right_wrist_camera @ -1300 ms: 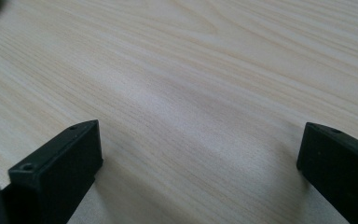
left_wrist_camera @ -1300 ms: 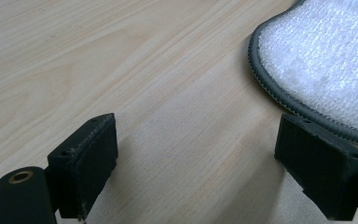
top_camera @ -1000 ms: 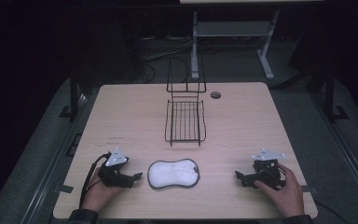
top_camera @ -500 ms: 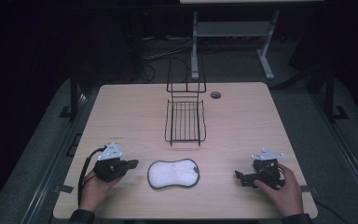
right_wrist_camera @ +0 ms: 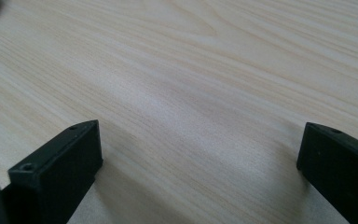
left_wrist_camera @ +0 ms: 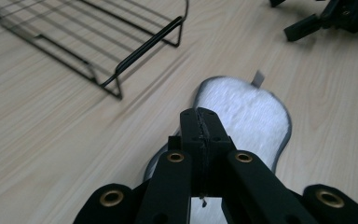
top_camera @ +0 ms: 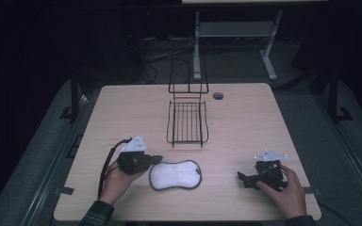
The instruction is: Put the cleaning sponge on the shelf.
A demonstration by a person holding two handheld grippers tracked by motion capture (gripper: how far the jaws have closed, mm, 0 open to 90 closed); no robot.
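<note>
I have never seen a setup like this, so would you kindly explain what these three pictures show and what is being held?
A person sits at a wooden table, holding a two-jawed hand tool in each hand. One picture looks down from above; the other two come from cameras riding on each tool. In the overhead picture the left tool sits at the edge of a white pad with a dark rim, its jaws closed, gripping nothing. The right tool rests on bare wood, jaws wide open, holding nothing. A black wire rack stands farther back.

Pad (top_camera: 175, 175) on table (top_camera: 264, 117) near its front edge, wire rack (top_camera: 187, 123) behind it, left claw (top_camera: 156, 158) at pad's left end, right claw (top_camera: 243, 178) well right
</note>
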